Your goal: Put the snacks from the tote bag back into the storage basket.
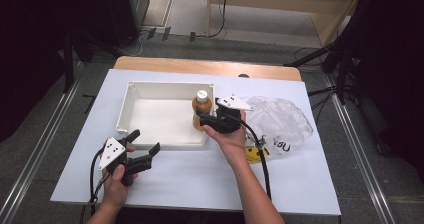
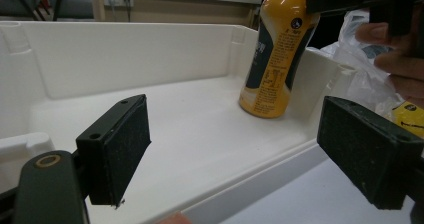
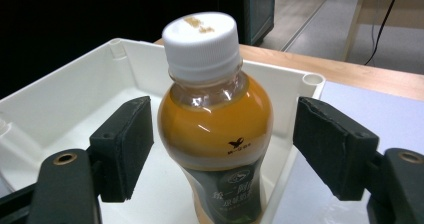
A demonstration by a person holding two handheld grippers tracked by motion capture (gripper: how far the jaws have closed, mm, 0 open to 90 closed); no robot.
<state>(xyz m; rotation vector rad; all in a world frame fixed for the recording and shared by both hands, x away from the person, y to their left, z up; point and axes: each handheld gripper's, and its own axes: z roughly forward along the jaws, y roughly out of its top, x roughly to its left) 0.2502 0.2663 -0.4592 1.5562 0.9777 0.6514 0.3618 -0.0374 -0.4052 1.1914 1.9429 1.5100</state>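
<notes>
- Setting: a lab or recording studio, not a home.
- Black curtains (image 1: 30, 59) enclose both sides.
- Metal floor rails (image 1: 40, 149) flank the table (image 1: 200, 179).
- Cables (image 1: 220, 14) trail across grey carpet.
- Stand legs (image 1: 320, 59) sit beside the wooden tabletop.

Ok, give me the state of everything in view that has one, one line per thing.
Bottle: upright in the tray's corner, cap on, full of orange drink, between the open jaws with gaps on both sides.
White tray: holds just the bottle.
Plastic bag: crumpled beside the tray.
Right gripper: open.
Left gripper: open, holding nothing, at the tray's near edge.
</notes>
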